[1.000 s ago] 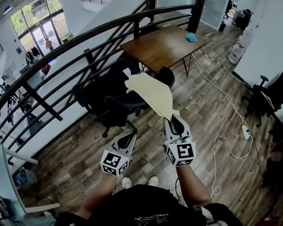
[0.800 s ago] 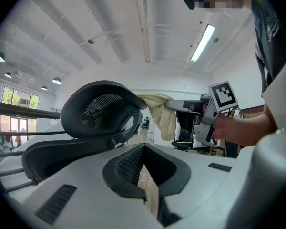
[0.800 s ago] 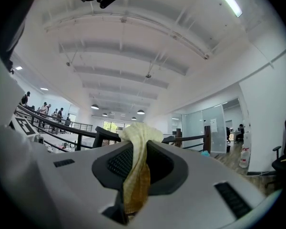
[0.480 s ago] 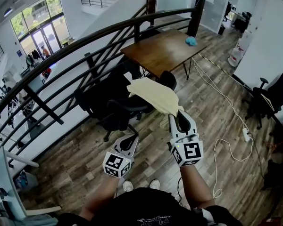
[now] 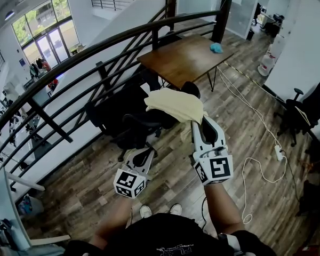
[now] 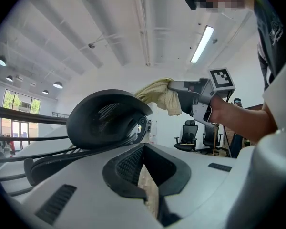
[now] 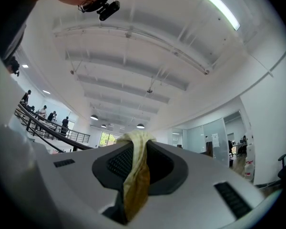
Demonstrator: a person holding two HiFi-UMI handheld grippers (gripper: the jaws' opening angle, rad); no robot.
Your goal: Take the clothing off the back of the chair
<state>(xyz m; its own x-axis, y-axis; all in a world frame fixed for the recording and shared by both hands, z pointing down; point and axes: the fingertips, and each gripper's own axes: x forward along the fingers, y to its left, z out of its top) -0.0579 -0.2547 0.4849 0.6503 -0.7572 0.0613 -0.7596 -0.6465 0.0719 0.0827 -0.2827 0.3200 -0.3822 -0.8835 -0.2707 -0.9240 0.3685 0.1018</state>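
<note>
Far left of the head view: black railing (image 5: 69, 63) sweeping up toward the top edge, windows (image 5: 42, 28) behind it.

Left of centre: black office chair (image 5: 129, 122), its back toward the camera.

Just below, lower left of centre: left gripper (image 5: 143, 153), jaws drawn in to a thin slit, nothing between them. Same in the left gripper view (image 6: 145, 175): only a sliver of wood floor (image 6: 144, 185) through the slit, the chair (image 6: 105, 118) looming just beyond.

At centre: pale yellow clothing (image 5: 176, 104), lying over the top of the chair back, right-hand corner held up.

Right of centre: right gripper (image 5: 199, 124), clamped on that corner. In the right gripper view (image 7: 137, 147), a bunched fold of the clothing (image 7: 135, 185) pinched tight between the jaws and hanging toward the camera.

Upper middle of the left gripper view: clothing (image 6: 157, 92) trailing from the right gripper (image 6: 175, 86) toward the chair top.

Upper right of centre: wooden table (image 5: 184, 55) with a small blue object (image 5: 216, 45).

Lower right: white cable (image 5: 256, 167) looping over the floor.

Far right edge: more dark chairs (image 5: 309, 108).
</note>
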